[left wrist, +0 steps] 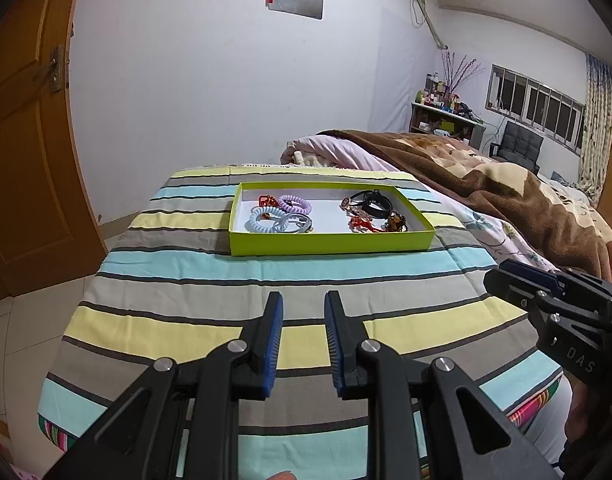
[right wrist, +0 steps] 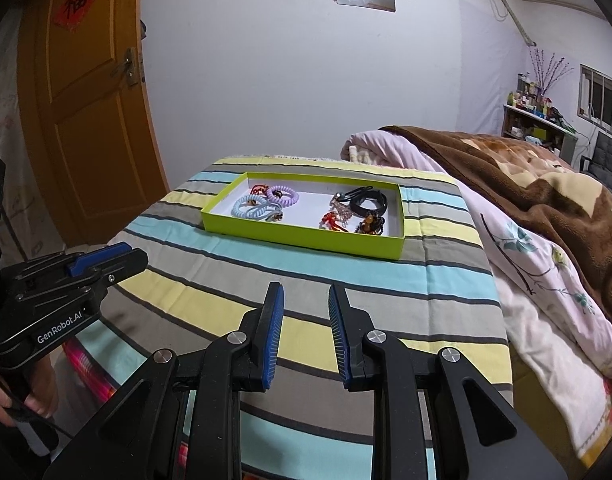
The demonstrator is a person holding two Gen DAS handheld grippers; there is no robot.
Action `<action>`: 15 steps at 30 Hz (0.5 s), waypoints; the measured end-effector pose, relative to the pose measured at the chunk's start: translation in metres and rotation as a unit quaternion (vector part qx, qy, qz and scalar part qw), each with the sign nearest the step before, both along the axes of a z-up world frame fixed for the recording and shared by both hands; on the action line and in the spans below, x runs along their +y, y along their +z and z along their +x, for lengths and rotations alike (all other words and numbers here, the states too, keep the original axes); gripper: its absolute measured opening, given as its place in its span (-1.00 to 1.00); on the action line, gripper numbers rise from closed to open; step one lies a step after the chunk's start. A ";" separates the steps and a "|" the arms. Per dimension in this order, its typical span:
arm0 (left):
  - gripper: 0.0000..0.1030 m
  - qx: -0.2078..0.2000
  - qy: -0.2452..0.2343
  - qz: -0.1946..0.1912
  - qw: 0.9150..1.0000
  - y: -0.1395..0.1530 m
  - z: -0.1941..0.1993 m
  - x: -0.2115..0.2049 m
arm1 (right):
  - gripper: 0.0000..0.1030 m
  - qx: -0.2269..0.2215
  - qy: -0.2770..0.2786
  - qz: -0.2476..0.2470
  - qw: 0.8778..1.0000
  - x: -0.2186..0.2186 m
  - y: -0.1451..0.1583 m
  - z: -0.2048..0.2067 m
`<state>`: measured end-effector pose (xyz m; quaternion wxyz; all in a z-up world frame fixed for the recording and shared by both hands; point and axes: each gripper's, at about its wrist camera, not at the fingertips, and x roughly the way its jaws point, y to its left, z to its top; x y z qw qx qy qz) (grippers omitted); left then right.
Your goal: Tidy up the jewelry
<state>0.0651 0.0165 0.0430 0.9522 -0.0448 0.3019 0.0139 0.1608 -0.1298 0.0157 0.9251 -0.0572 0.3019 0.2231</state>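
Both tongs are hanging open and empty over the striped cloth (left wrist: 177,272), the left tongs (left wrist: 303,338) and the right tongs (right wrist: 306,330) each showing bare fabric between the blue pads. The jewelry is all lying in the green tray (left wrist: 330,243), sitting at twelve o'clock from the left tongs and well apart from both. Coiled hair ties (left wrist: 271,216) are crowding the tray's nine o'clock end; a black strap (right wrist: 368,200), a red charm (right wrist: 332,220) and dark beads (right wrist: 372,224) are tangling toward three o'clock. The likely risk: pieces are overlapping, so a pinch may be lifting two at once or snagging a chain. The light tray could also be sliding on the soft cloth if a fingertip is catching its wall
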 end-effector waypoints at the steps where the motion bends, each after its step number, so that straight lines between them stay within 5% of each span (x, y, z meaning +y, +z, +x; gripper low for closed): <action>1: -0.57 0.000 0.000 0.000 1.000 0.000 0.000 0.000 | -0.54 0.000 0.000 0.000 1.000 0.000 0.000 0.000; 15: -0.57 0.001 0.002 0.003 1.000 -0.001 -0.001 -0.001 | -0.54 0.003 0.000 -0.001 1.000 0.000 -0.001 0.000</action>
